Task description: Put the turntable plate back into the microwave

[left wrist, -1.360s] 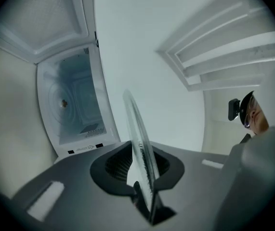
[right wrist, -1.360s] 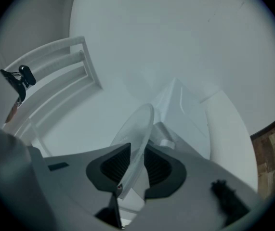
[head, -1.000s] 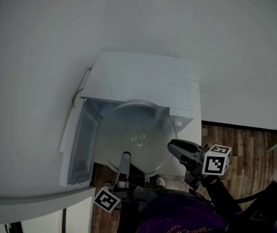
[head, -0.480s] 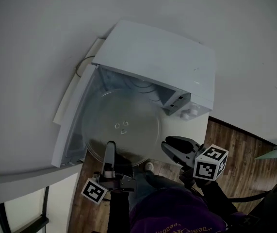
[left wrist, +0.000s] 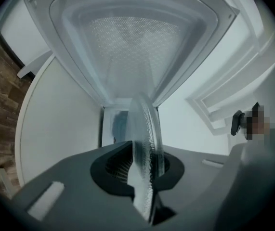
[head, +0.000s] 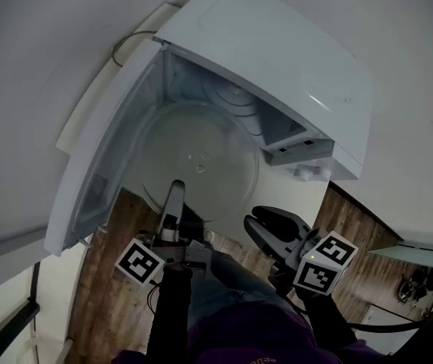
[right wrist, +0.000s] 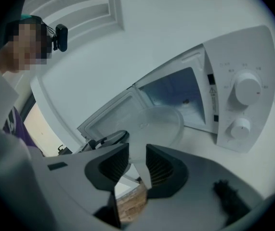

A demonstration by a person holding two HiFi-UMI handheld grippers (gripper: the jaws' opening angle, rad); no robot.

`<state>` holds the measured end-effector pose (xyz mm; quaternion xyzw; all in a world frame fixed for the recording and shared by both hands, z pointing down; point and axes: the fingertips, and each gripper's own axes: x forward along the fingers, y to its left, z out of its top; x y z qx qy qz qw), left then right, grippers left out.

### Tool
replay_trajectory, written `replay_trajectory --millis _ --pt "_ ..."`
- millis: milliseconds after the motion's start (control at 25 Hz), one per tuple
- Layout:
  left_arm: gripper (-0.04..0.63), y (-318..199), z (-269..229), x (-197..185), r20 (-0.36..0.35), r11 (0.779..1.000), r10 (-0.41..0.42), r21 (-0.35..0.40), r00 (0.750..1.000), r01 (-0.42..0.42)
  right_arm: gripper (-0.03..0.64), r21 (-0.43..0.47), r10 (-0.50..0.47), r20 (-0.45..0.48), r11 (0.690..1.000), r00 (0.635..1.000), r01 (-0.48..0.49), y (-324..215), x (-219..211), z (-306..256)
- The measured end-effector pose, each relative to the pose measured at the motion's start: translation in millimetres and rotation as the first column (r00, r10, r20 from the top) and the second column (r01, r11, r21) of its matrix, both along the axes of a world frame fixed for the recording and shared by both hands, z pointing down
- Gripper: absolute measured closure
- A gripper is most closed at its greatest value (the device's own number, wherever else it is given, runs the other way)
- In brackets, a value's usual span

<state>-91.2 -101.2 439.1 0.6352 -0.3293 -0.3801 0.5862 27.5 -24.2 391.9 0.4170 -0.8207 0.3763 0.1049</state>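
Observation:
A clear glass turntable plate [head: 201, 161] hangs level in front of the white microwave [head: 277, 51], its far rim at the mouth of the open cavity. My left gripper [head: 175, 192] is shut on the plate's near rim. In the left gripper view the plate [left wrist: 147, 143] stands edge-on, pinched in the left gripper [left wrist: 144, 170]. My right gripper [head: 265, 222] is below and to the right of the plate and apart from it. Its jaws have just been opening and nothing is between them. In the right gripper view the plate [right wrist: 161, 124] lies beyond the right gripper [right wrist: 136, 165].
The microwave door [head: 102, 158] swings open to the left. Two round knobs [right wrist: 247, 88] sit on the control panel at the right. The microwave stands on a white counter [head: 307, 188]. Wooden floor [head: 102, 294] lies below. The person's dark sleeves fill the near edge.
The view has tipped, so more of the open cavity shows. My left gripper has sunk with the plate. My right gripper has drawn away from the plate's rim.

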Motion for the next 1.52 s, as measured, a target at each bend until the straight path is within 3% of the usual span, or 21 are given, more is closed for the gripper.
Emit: replay_trajectory --millis 320,520,800,1520 --pt "0.554 -40.1 26.3 21.6 -0.054 1.000 -0.008 -0.019 0.999 0.007 0.497 -0.051 0.025 0.032 0.998 0.999 -0.023 -14.0 -1.6 30.8" --pt "0.552 -62.9 31.6 39.6 -0.071 1.000 -0.003 -0.013 0.997 0.002 0.497 -0.049 0.037 0.000 0.998 0.999 -0.037 -28.4 6.8 43.6" --pt "0.552 -86.7 32.4 54.4 -0.095 0.999 0.024 0.035 0.995 -0.021 0.497 -0.050 0.085 -0.005 0.995 0.996 -0.085 -34.2 14.4 57.2" --pt "0.552 -142.7 42.8 94.9 -0.088 0.998 0.058 0.028 0.994 -0.055 0.497 -0.020 0.062 -0.114 0.998 0.992 -0.064 -68.2 19.5 82.7"
